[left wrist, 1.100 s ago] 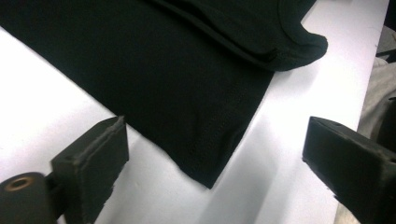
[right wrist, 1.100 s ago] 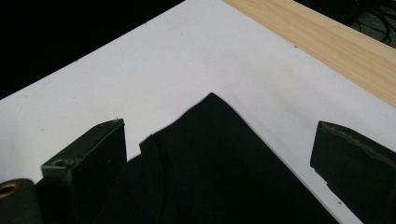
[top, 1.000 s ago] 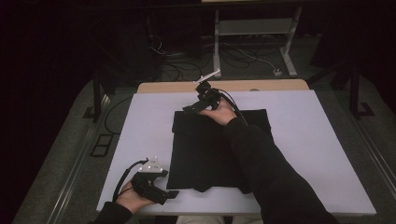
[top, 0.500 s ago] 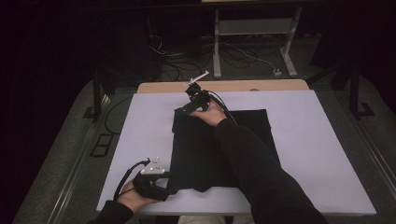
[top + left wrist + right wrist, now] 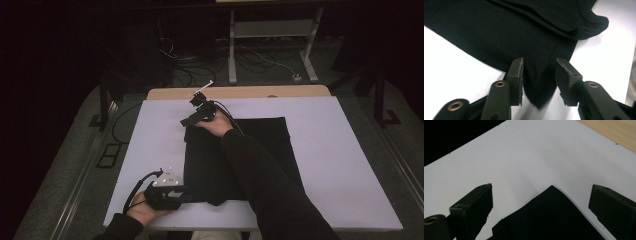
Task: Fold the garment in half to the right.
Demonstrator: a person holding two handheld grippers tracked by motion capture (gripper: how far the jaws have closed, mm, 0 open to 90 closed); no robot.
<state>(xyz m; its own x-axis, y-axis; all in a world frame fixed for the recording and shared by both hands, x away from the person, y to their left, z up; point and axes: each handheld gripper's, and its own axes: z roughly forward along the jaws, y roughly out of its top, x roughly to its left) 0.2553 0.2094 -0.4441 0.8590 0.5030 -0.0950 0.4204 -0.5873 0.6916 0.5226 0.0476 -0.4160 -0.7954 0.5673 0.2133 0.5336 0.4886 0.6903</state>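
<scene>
White table point(image 5: 345, 165), folded black cloth point(image 5: 210, 165)

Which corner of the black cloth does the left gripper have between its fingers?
The near-left corner, at the table's front edge. The left gripper straddles it with fingers apart, while the right gripper sits open at the cloth's far-left corner.

The high view looks forward and down over the whole table point(image 5: 350, 150); both gripper views sit close above its black cloth point(image 5: 270, 135), at opposite corners.

floor cables point(image 5: 260, 62), metal stand point(image 5: 272, 30)
</scene>
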